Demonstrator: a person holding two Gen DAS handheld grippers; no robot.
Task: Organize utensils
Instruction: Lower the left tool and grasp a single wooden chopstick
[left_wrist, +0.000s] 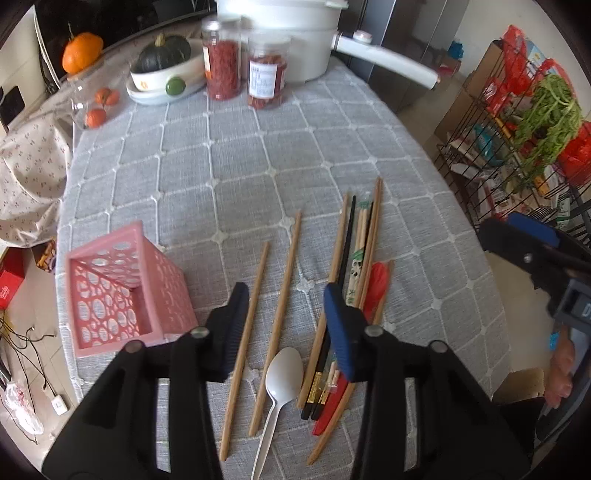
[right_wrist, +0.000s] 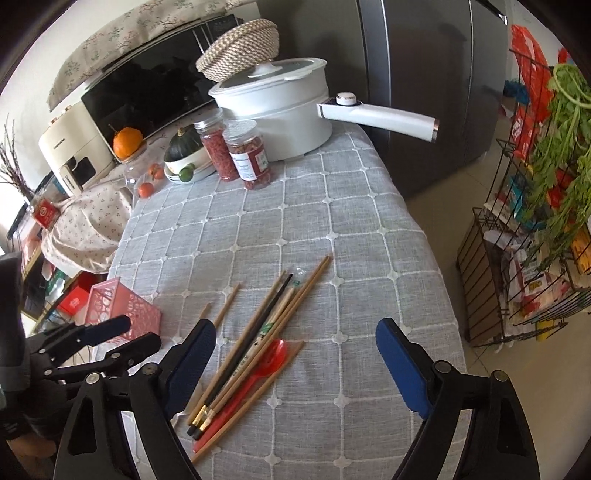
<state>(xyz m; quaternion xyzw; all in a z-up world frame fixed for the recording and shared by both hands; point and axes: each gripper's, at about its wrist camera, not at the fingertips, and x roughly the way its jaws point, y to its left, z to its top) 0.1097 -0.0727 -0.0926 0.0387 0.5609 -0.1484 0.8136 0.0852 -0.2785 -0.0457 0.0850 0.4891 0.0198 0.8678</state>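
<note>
Left wrist view looks down on a grey quilted tablecloth (left_wrist: 258, 155) where the utensils lie loose. The left gripper (left_wrist: 286, 314) hangs with its jaws wide and nothing between them, above two separate wooden chopsticks (left_wrist: 275, 325) and a white plastic spoon (left_wrist: 282, 376). Just to their right lies a mixed bundle of chopsticks (left_wrist: 354, 258), wooden, black and a paper-sleeved pair, overlapping a red plastic spoon (left_wrist: 376, 280).

Right wrist view shows the right gripper (right_wrist: 295, 354) also spread wide and empty, hovering over the cloth with the bundle just inside its left finger.

All of these look very light and stiff. The chopsticks are thin, smooth and lie flat on soft fabric, so I judge they will roll or slip under a pad; a pinch across the shaft near the middle should keep one balanced. The white spoon is likely slick and somewhat flexible, best taken on its flat handle rather than the bowl. The bundle is crossed and stacked, so lifting one stick may drag its neighbours.

A pink perforated utensil holder (left_wrist: 122, 291) lies tipped on its side at the left edge of the table, its opening toward the camera. It looks empty, with an inner divider visible. It is light plastic and would probably shift if nudged.

At the far end stand two clear jars of red dried goods (left_wrist: 243, 70), lids on, and a lidded white electric pot (left_wrist: 291, 33).
</note>
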